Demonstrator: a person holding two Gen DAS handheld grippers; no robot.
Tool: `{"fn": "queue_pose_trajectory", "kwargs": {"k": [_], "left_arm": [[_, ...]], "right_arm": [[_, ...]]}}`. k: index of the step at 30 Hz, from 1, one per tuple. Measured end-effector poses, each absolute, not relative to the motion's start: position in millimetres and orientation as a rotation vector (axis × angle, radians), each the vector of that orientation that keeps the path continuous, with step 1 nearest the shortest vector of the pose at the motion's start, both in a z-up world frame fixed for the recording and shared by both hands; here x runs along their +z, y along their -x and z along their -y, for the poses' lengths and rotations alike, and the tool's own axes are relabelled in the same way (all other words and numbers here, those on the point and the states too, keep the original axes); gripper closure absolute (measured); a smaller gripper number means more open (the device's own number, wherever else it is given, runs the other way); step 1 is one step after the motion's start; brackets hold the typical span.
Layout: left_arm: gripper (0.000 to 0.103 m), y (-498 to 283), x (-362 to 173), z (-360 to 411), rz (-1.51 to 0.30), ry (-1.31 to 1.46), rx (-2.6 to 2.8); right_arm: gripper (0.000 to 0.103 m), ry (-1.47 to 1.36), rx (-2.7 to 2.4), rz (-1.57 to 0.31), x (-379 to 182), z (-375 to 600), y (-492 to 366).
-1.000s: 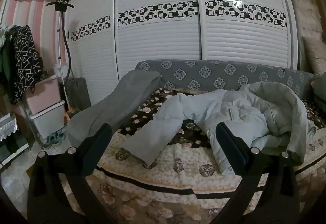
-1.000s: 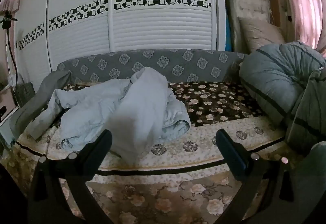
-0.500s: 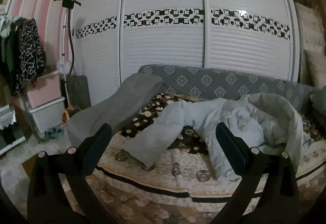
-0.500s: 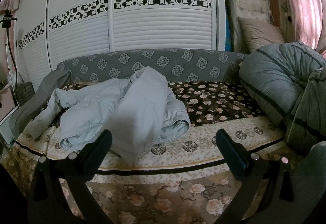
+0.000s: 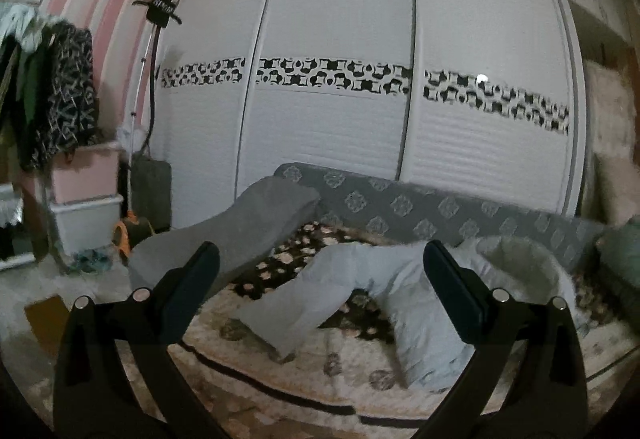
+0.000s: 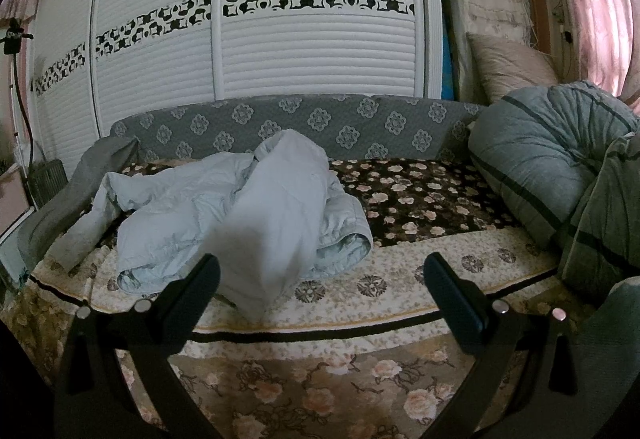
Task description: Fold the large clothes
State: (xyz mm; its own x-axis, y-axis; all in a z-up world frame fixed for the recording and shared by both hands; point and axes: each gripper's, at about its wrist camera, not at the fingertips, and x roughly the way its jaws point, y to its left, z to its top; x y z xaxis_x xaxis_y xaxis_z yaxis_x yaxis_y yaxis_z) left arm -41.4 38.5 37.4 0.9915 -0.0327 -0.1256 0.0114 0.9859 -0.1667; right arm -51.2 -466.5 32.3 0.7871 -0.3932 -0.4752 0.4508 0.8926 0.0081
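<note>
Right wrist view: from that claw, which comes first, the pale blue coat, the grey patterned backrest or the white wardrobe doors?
1. Pale blue coat: crumpled on the bed, left of centre, nearest the right claw.
2. Grey patterned backrest: along the bed's far edge, behind the coat.
3. White wardrobe doors: behind the backrest, farthest.

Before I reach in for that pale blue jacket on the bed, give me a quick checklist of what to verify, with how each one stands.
1. Left gripper open and empty: ok.
2. Right gripper open and empty: ok.
3. Pale blue jacket within view of both cameras: ok.
4. Jacket laid flat for folding: not ok, it lies crumpled, one sleeve stretched toward the bed's front edge.
5. Free bed surface beside it: ok, the floral bedspread to its right is bare.
6. Zipper closed: cannot tell.
</note>
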Motion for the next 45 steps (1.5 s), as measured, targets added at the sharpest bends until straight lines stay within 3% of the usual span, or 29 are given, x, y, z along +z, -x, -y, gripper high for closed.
{"fn": "queue_pose_trajectory", "kwargs": {"k": [11,15,21,29,45], "left_arm": [[0.003,38,44,-59,-0.158,0.292,-0.178],[0.003,37,37,-42,-0.189,0.192,-0.171],[0.003,20,11,1,-0.379,-0.012,-0.171],[0.003,-6,-4,5,-0.531,-0.036,-0.155],[0.003,-2,-7,20,-0.527,-0.081,-0.158]], "right_arm": [[0.002,-0.092,-0.468,-0.514,29,461,45],[0.002,-0.105,-0.478,-0.498,31,460,48],[0.002,-0.108,-0.488,-0.462,36,460,55],[0.002,-0.104,-0.484,-0.466,38,460,55],[0.002,-0.102,-0.483,-0.475,36,460,53]]}}
